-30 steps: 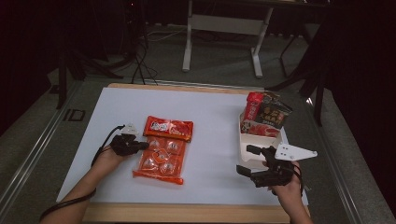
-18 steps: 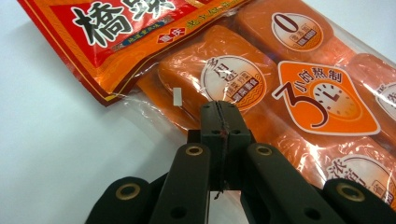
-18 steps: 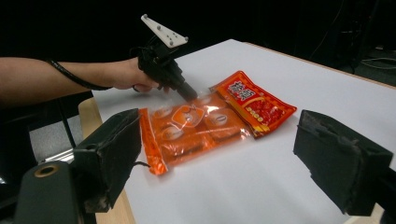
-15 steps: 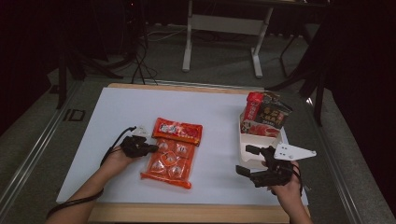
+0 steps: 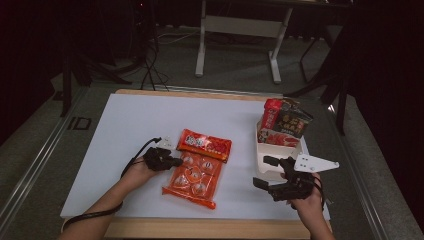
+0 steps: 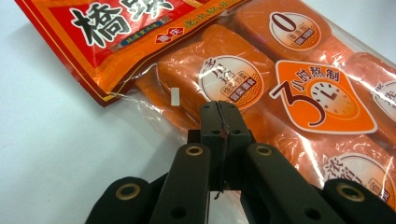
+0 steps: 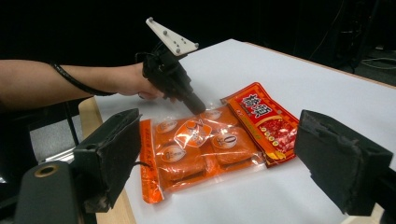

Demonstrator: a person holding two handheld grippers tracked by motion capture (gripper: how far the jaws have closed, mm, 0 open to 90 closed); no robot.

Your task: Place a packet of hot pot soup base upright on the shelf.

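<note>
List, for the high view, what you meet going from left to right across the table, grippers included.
Left gripper → orange snack packet → right gripper → white box of snack packs.

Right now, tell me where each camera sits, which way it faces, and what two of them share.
High view: above the person's table edge, looking forward and down at the white table, white box, both forearms and grippers.
Left gripper view: rides the left gripper, looking along its shut jaws, whose tips rest on the orange snack pack.
Right gripper view: rides the right gripper, looking between open jaws across the table at the left hand.
Shared: every view shows the orange snack pack.
</note>
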